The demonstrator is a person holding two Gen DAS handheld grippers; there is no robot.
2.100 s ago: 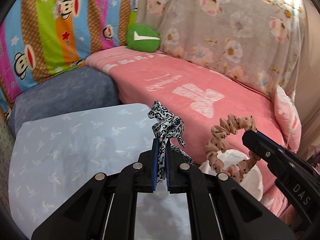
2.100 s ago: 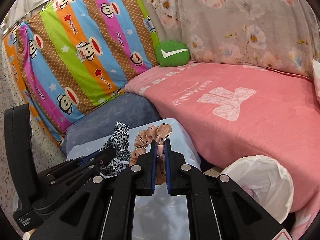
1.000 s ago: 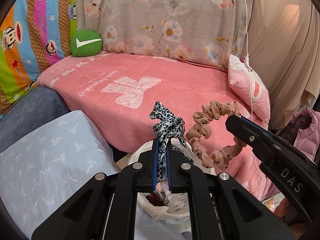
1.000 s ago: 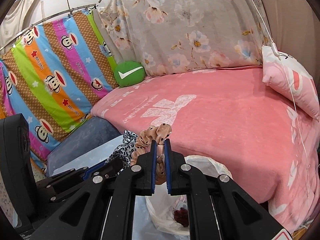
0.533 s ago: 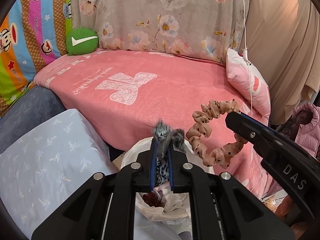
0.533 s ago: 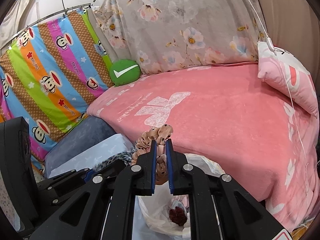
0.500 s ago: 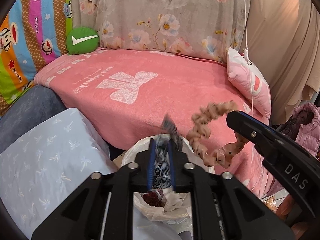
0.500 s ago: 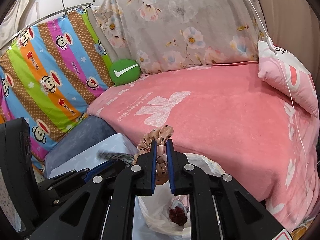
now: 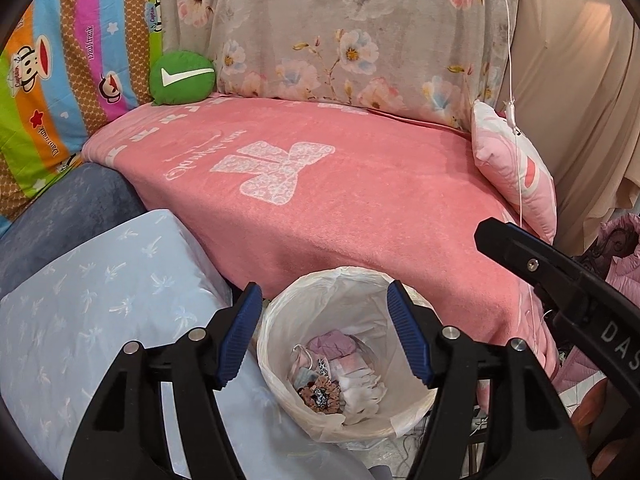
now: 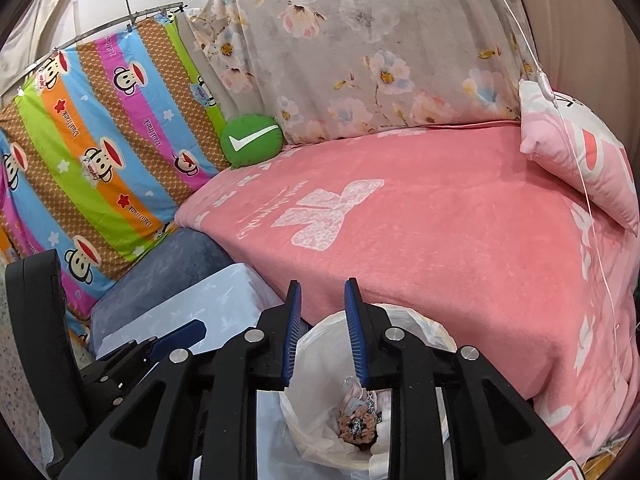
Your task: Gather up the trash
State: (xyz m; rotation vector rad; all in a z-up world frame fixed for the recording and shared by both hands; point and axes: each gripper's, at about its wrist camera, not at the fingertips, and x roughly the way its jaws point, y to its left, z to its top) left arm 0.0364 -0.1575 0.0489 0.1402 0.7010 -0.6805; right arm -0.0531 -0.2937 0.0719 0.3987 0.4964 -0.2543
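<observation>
A white-lined trash bin stands beside the pink bed. Inside lie the tan dotted scrunchie, the leopard-print scrunchie and white tissues. My left gripper is open and empty above the bin. My right gripper is open and empty above the same bin, with the scrunchies below its fingers. The right gripper's finger shows at the right of the left wrist view.
A pink bed fills the middle, with a green round cushion and a pink pillow on it. A pale blue pillow lies to the left of the bin. A white cord hangs at the right.
Both grippers swung from the blue pillow to above the bin, then opened. The leopard-print and tan scrunchies fell out of the jaws into the bin.
</observation>
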